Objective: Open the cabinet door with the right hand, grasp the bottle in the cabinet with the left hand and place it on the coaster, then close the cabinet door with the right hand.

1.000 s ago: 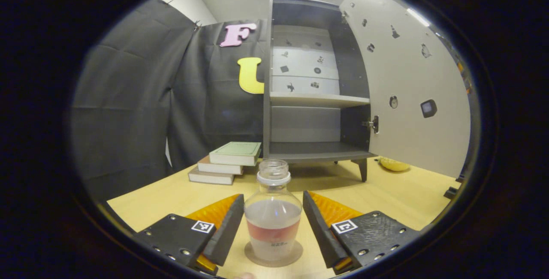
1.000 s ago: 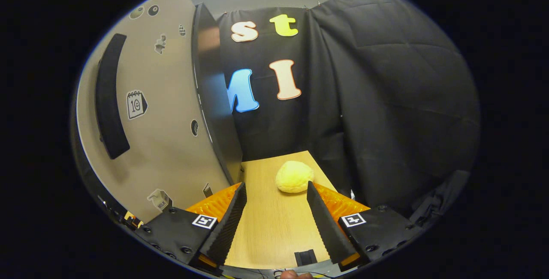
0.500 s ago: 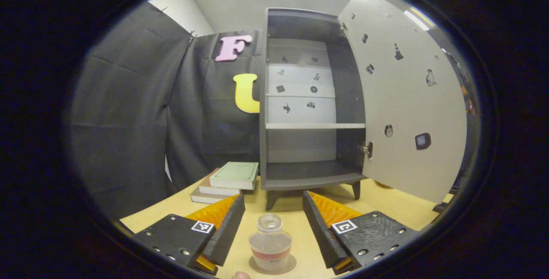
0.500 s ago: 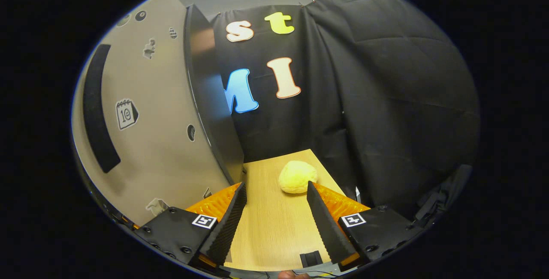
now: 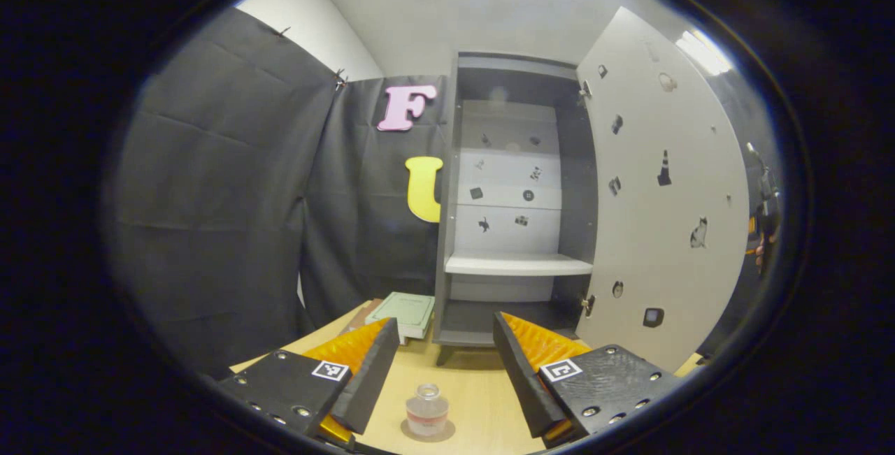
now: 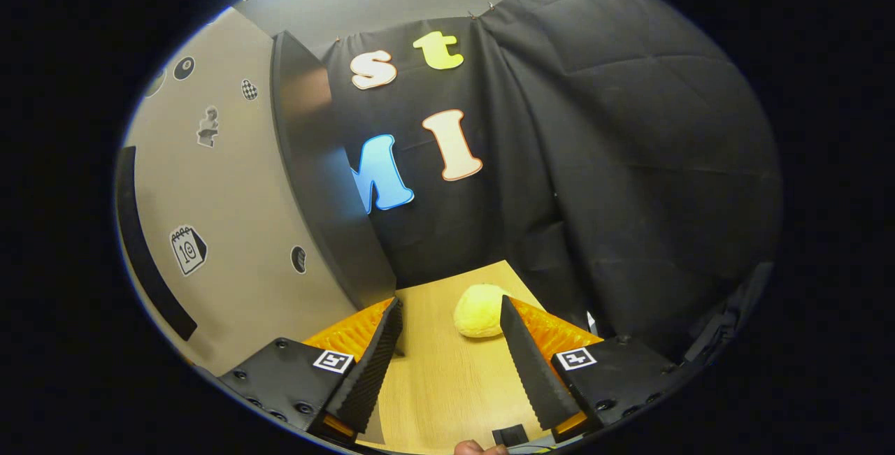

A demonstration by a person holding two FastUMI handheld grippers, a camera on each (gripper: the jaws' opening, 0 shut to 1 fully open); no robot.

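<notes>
In the left gripper view a small clear bottle with a red band stands upright on a round coaster on the wooden table. My left gripper is open and hangs well above and behind the bottle, touching nothing. Beyond it the grey cabinet stands with its door swung wide to the right and its shelves bare. In the right gripper view my right gripper is open beside the outer face of the door, whose dark handle runs along the far left.
A stack of books lies left of the cabinet's foot. A yellow rounded object sits on the table behind the door, near the black cloth wall. A hand holding a gripper shows at the door's far edge.
My left gripper has pulled back and risen from the bottle, which now looks much smaller and farther away on its coaster. The right gripper has tilted slightly beside the door.
</notes>
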